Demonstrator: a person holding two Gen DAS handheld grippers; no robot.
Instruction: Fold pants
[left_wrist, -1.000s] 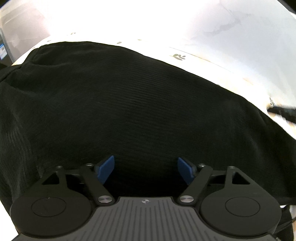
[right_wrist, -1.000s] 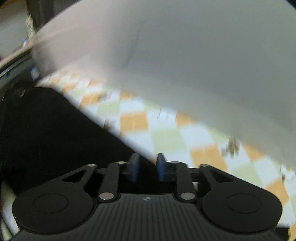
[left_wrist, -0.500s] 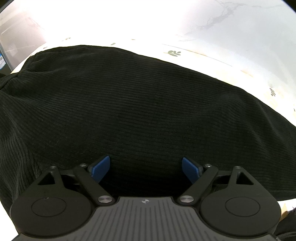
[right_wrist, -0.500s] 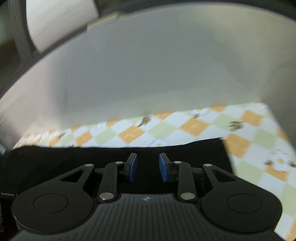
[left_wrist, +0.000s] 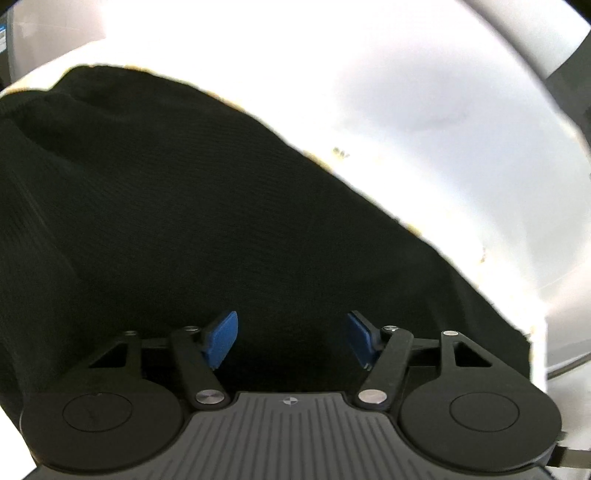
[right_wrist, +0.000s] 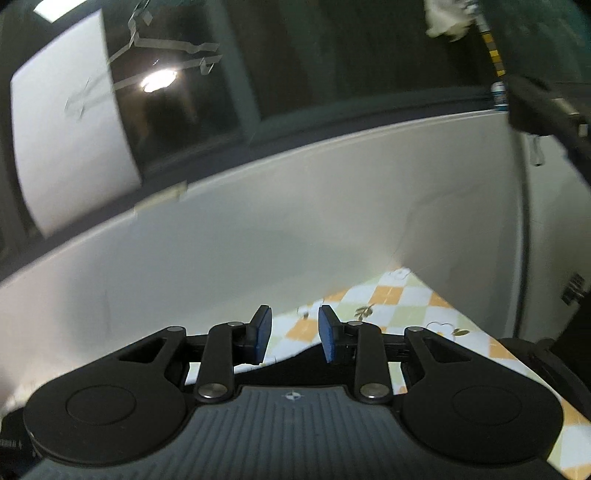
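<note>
Pants (left_wrist: 192, 221): black, fine ribbed weave like corduroy. Lay spread across the table, filling most of the left wrist view, with soft rumples towards the far left. Their far edge ran diagonally, ending in a squared corner at the right. Right wrist view: only a dark sliver (right_wrist: 295, 363) on the checked cloth.

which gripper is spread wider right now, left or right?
The left gripper: its blue pads sit far apart over the black pants. The right gripper shows only a narrow gap, with nothing between its pads.
</note>
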